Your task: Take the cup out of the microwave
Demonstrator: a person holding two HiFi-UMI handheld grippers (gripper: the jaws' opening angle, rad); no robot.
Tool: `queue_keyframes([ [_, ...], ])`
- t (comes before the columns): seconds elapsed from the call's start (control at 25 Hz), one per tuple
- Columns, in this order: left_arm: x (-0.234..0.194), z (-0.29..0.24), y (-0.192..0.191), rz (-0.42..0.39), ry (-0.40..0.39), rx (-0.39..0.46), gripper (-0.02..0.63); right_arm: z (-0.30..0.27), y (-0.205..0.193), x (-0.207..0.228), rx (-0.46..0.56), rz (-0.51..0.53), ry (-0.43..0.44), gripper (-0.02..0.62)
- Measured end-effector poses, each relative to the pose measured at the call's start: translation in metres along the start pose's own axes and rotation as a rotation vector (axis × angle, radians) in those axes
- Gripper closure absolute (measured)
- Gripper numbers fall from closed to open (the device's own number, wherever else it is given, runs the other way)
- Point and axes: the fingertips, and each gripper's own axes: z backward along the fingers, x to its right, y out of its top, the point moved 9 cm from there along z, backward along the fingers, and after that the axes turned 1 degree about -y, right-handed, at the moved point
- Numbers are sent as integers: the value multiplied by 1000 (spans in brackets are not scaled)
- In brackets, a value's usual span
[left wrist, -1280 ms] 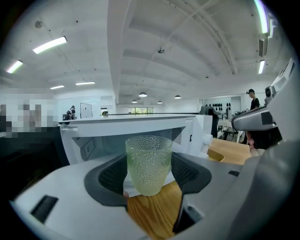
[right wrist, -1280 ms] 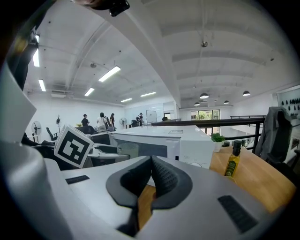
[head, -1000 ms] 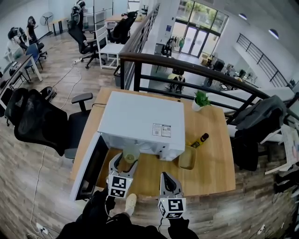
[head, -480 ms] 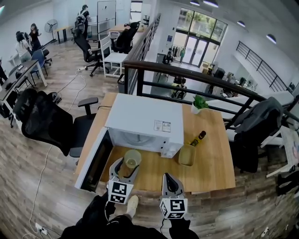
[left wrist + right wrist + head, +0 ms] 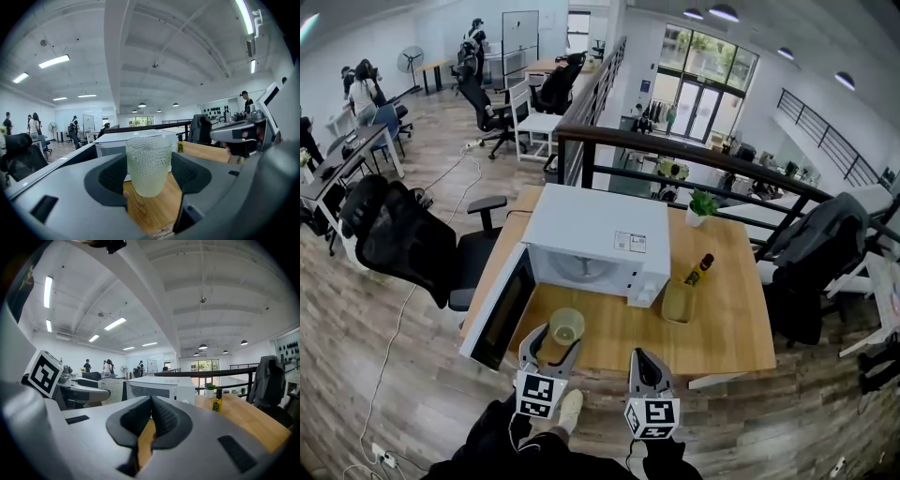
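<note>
Left gripper point(image 5: 553, 339) clamped on the cup point(image 5: 149, 163), one pad on each side of its lower half. Cup upright, pebbled pale glass. Cannot tell if anything is in it.

Cup is outside the microwave point(image 5: 598, 239), in front of the cavity and over the table point(image 5: 722, 337). In the left gripper view its base seems to hang just above the wood, not resting on it. That is my reading only.

Door point(image 5: 501, 306) stands open to my left, near the cup. Right gripper point(image 5: 151, 420) closed on nothing, pads together, low over the table's near edge just right of the left one. Bottle point(image 5: 701, 270) stands well off to the right of the microwave.

Judgement: the taking-out is all but done, and what remains is a clean set-down.

How I'd do it well:
- Hold the cup level on the way down, with no tilt toward me.
- Pick bare wood in front of the microwave, clear of the door and of my right gripper.
- Lower straight down until the base sits flat.
- Open the jaws only then, evenly, so neither pad drags the glass sideways.
- Back the gripper out toward me, not upward past the rim.
- No harder squeeze. The glass looks slick, but the pads seat well on the pebbling.
</note>
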Motion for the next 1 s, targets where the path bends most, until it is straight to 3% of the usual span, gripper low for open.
queue_keyframes([
  [1.0,54,134,-29,-13,4,26,313,121,-29,-52,32,9,-17,580],
])
